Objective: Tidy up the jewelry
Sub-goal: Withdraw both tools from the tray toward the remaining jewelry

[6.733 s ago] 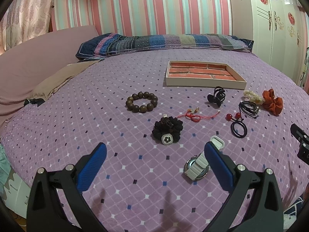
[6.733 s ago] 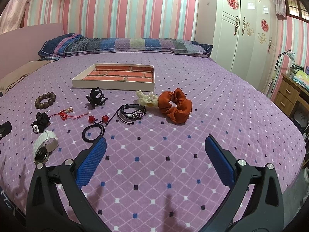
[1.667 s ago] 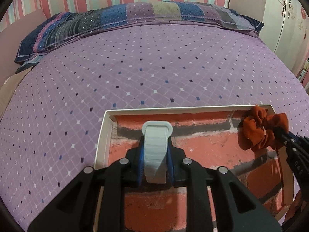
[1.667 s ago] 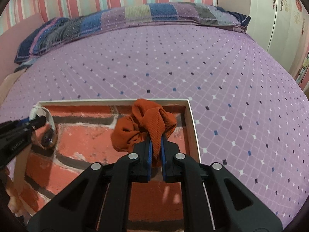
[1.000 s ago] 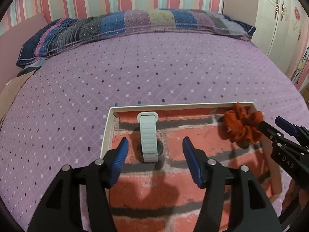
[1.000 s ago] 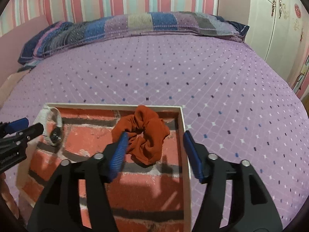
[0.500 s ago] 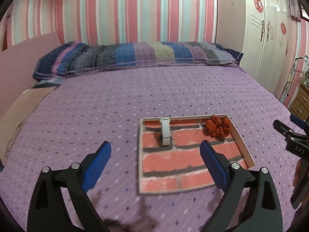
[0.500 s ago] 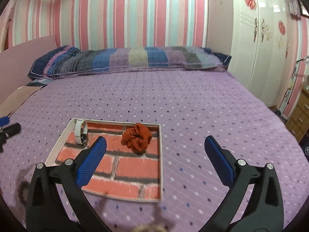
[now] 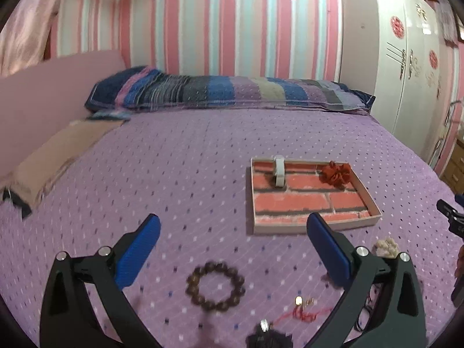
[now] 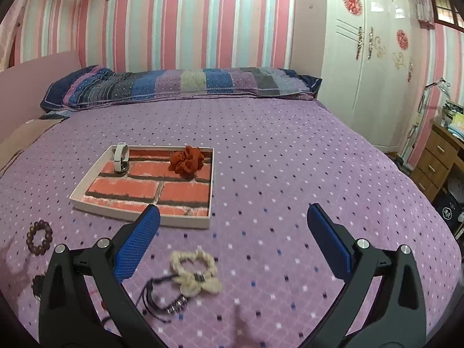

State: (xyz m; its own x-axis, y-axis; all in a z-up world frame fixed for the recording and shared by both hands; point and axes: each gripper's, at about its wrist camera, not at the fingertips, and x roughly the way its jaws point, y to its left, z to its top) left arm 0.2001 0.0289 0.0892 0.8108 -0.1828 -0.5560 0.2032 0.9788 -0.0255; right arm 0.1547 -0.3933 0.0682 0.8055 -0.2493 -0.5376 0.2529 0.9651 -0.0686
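Observation:
A brick-patterned tray (image 9: 310, 227) (image 10: 145, 214) lies on the purple bed. In it are a white watch (image 9: 279, 171) (image 10: 120, 156) and a rust scrunchie (image 9: 336, 174) (image 10: 187, 161). My left gripper (image 9: 232, 246) is open and empty above a brown bead bracelet (image 9: 215, 285), also in the right wrist view (image 10: 39, 236). A red string charm (image 9: 304, 313) and a black flower clip (image 9: 268, 337) lie near it. My right gripper (image 10: 232, 236) is open and empty above a cream scrunchie (image 10: 195, 269) and a black cord bracelet (image 10: 162, 298).
A striped pillow (image 9: 226, 92) lies along the head of the bed. A pink headboard cushion (image 9: 43, 92) and tan cloth (image 9: 58, 150) are at the left. A white wardrobe (image 10: 368, 58) and a wooden drawer unit (image 10: 438, 156) stand to the right.
Both grippers let go of the watch and the rust scrunchie in the tray, opened wide, and drew back toward the near side of the bed, over the loose items.

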